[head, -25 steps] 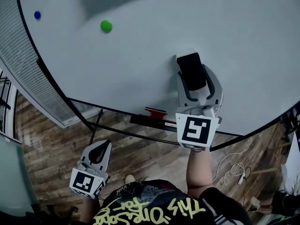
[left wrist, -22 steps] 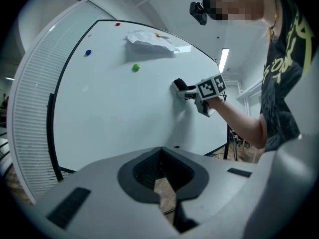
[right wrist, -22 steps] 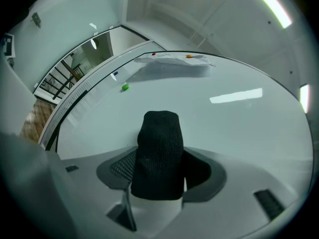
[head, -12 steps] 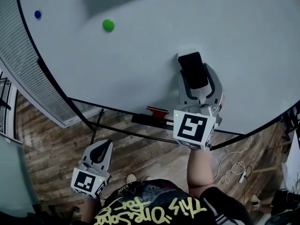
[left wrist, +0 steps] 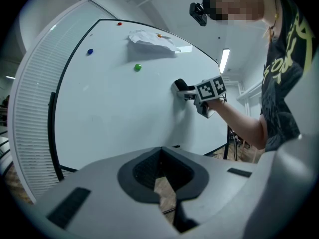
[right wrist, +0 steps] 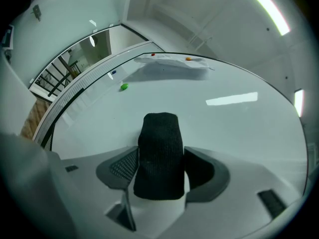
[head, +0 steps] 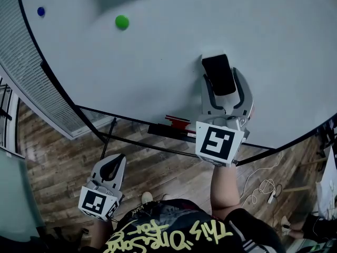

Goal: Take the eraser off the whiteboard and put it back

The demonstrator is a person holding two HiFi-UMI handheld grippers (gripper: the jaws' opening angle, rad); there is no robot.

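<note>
A black felt eraser (head: 218, 74) rests against the whiteboard (head: 158, 51), right of its middle. My right gripper (head: 221, 79) is shut on it, one jaw on each long side. In the right gripper view the eraser (right wrist: 159, 153) stands between the jaws with its white body below and its far end on the board (right wrist: 224, 123). My left gripper (head: 112, 166) hangs low over the wooden floor, away from the board, shut with nothing in it. The left gripper view shows the right gripper (left wrist: 185, 89) and eraser (left wrist: 178, 85) at the board.
A green magnet (head: 122, 21) and a blue magnet (head: 41, 11) sit on the board's upper left. Crumpled paper (left wrist: 149, 39) is pinned near the top. Red markers lie in the tray (head: 176, 123) under the board's lower edge. Cables (head: 263, 188) lie on the floor at right.
The head view has shifted slightly. Relative to the board, the right gripper and eraser stay in the same spot, and the left gripper has not moved.
</note>
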